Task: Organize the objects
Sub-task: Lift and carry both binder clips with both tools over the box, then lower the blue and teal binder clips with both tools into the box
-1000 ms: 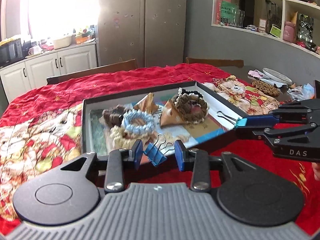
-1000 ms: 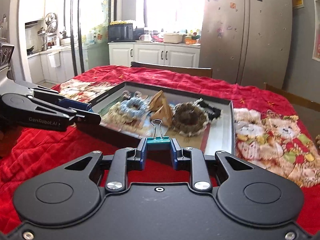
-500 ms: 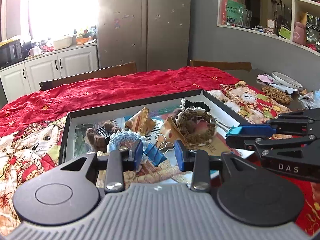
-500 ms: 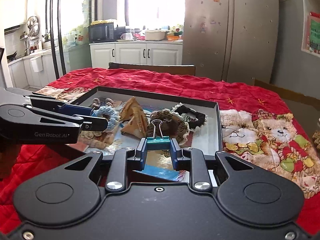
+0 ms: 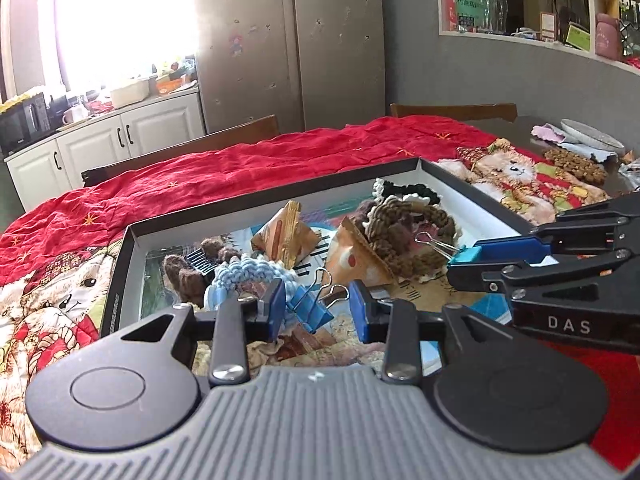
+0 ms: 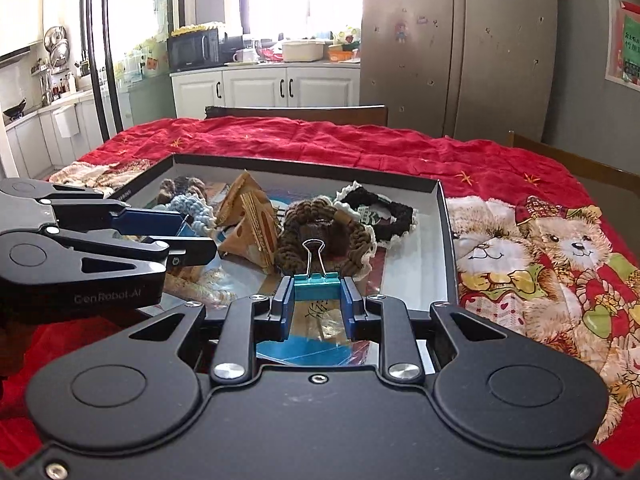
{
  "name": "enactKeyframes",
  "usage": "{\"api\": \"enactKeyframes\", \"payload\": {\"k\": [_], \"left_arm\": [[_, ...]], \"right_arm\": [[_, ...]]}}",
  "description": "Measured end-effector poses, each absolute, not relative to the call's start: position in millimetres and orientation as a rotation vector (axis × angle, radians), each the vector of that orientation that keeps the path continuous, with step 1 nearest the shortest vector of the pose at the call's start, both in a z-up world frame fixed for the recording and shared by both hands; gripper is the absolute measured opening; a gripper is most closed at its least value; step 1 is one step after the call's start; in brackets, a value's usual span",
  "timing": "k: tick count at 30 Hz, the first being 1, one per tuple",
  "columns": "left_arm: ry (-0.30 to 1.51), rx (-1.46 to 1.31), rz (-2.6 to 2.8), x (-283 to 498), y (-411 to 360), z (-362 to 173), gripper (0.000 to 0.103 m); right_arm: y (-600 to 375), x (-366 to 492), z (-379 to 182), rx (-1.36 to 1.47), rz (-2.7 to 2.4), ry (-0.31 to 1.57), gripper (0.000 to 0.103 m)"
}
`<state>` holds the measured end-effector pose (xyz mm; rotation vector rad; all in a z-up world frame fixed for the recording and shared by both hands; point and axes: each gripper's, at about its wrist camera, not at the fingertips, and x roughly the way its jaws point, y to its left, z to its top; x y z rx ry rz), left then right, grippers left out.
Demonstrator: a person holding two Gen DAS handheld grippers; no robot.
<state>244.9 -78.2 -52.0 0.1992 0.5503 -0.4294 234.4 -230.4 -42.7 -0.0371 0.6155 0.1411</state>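
- Two hand-held grippers hang over a shallow dark-rimmed tray (image 5: 276, 196) w/ white inner walls, set on a red tablecloth (image 5: 248, 168) printed w/ teddy bears.
- Left gripper (image 5: 318, 310): jaws part-closed, a blue binder clip (image 5: 310, 312) between them, tilted, its wire handles pointing up and to the right. Clip leans against the left pad; cannot tell if the right pad touches it, a gap shows on that side.
- Right gripper (image 6: 316, 300): clenched on a teal binder clip (image 6: 316, 290), pads pressing both its ends, one wire handle standing upright.
- Both clips sit above the near part of the tray, close to the front edge; in each wrist view the other gripper enters from the side, level w/ it and near.
- Tray contents: light blue crocheted scrunchie (image 5: 250, 272) at left, brown crocheted ring (image 6: 320, 232) in the middle, black scrunchie w/ white trim (image 6: 384, 212) toward the far right corner, two tan folded-paper pyramids (image 6: 252, 220) between them, printed paper under all.
- Background: kitchen w/ white cabinets (image 6: 272, 88) and a steel fridge (image 6: 460, 48).
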Motion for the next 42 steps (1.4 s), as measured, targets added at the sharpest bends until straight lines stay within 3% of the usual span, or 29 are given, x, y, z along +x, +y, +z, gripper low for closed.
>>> {"api": "enactKeyframes", "payload": {"k": [42], "left_arm": [[0.564,0.279,-0.381,253.5,-82.2,-67.0,0.044]], "right_arm": [[-230.9,255.2,-52.3,-0.034,0.150,0.700,0.024]]}}
